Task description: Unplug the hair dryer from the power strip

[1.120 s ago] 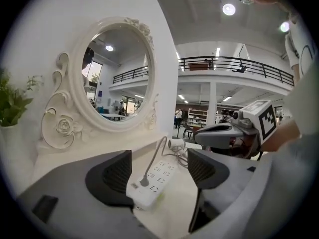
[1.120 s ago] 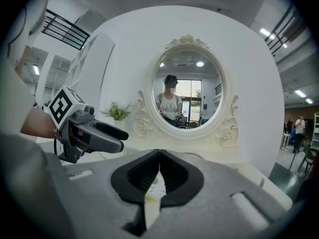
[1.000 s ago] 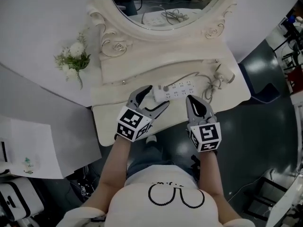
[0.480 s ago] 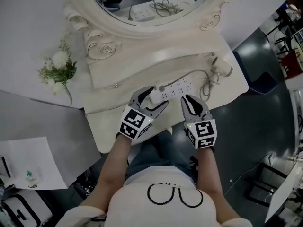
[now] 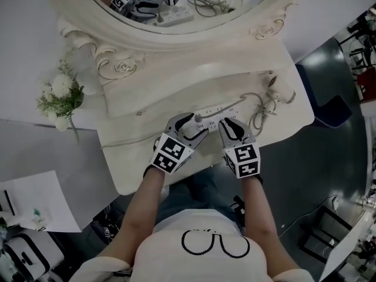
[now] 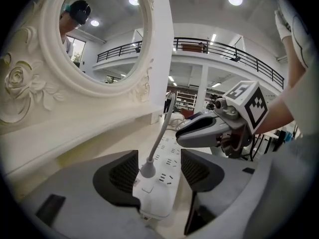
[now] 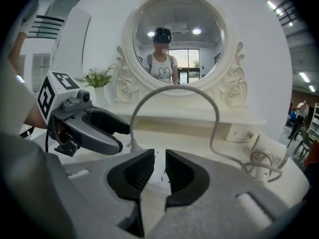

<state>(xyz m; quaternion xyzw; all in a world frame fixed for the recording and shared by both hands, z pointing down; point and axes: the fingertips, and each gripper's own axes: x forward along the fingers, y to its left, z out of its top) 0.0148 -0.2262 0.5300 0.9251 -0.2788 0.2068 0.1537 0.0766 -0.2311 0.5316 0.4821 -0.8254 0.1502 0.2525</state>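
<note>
A white power strip (image 5: 218, 110) lies on the cream vanity table (image 5: 126, 169). A grey plug (image 6: 147, 170) sits in its near-left end. Its cord (image 7: 214, 118) arcs over to the white hair dryer (image 5: 281, 90) at the table's right. My left gripper (image 5: 189, 124) straddles that end of the strip. Its jaws are closing, with the strip and plug between the pads (image 6: 122, 173) and a small gap still on the right side. My right gripper (image 5: 231, 127) hovers over the strip's middle, right beside the left one. Its jaws stand a thin slit apart with nothing between them.
An ornate oval mirror (image 5: 170, 16) rises behind a raised drawer shelf (image 5: 176, 84). A bunch of white flowers (image 5: 59, 96) stands at the left. The dryer's coiled cord (image 5: 258, 119) lies right of the strip. The table's front edge is just below both grippers.
Both grippers have come down and forward onto the power strip. The left jaws have narrowed around the strip's plug end. The right gripper has drawn closer to the left one.
</note>
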